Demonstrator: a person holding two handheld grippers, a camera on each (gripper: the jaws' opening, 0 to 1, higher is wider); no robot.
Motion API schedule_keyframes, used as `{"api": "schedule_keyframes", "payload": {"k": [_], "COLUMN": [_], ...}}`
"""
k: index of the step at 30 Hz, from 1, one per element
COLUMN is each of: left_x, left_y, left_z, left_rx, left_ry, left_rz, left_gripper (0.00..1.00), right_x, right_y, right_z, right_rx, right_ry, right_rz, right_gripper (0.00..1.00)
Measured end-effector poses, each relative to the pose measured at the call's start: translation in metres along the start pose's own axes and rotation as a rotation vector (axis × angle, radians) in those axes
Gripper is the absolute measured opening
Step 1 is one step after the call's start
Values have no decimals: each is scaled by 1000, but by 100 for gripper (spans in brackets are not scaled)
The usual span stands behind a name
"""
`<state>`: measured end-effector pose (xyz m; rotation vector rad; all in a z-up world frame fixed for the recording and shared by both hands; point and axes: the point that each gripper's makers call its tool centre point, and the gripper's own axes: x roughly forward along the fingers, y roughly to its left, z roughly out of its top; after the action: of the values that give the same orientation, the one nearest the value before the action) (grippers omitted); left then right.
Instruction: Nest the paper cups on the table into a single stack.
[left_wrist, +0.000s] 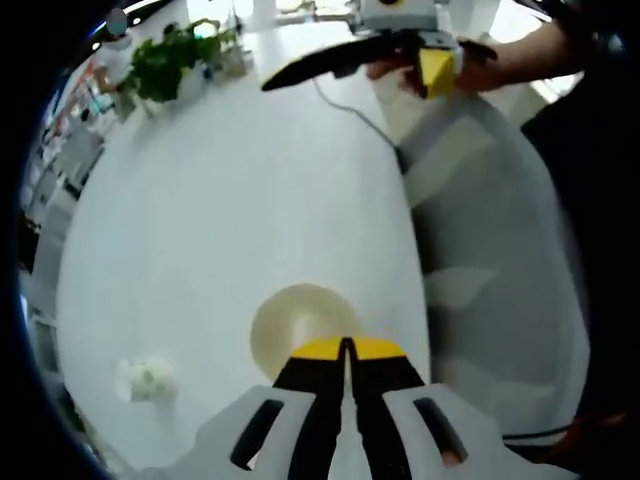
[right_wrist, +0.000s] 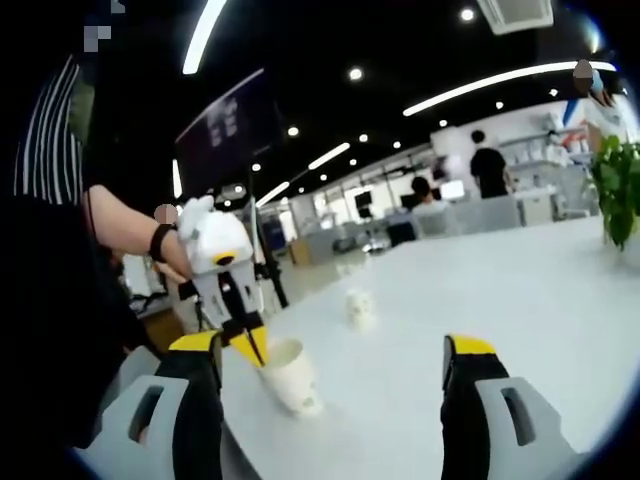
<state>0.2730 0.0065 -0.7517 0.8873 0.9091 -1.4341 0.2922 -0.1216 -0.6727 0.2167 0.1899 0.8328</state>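
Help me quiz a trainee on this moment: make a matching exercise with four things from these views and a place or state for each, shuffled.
Things:
1. left tongs
2. right tongs
3. far paper cup
4. potted plant

Places or states:
A. green leaves, near the far edge of the table
B. open wide
C. stands alone on the table, not gripped
D. shut on the rim of the near paper cup

Pairs: 1-D, 2-B, 3-C, 4-A
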Motion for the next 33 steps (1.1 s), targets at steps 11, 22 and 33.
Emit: {"api": "schedule_keyframes", "payload": {"k": [11,22,33], "left_x": [-16,-26,-41], "left_y": [11,21,31], "left_z": [11,13,20], "left_rx": [-63,-103,-185], "left_ry": [-105,-183,-294], "left_rz": [46,93,141], "left_gripper": [0,11,23], "right_x": [7,7,8], "right_y": [4,4,7], "right_z": [0,0,0], "right_rx": [-5,-7,-7], "right_ry": [11,21,28], "right_rz": [10,11,20], "right_gripper": [89,89,89]}}
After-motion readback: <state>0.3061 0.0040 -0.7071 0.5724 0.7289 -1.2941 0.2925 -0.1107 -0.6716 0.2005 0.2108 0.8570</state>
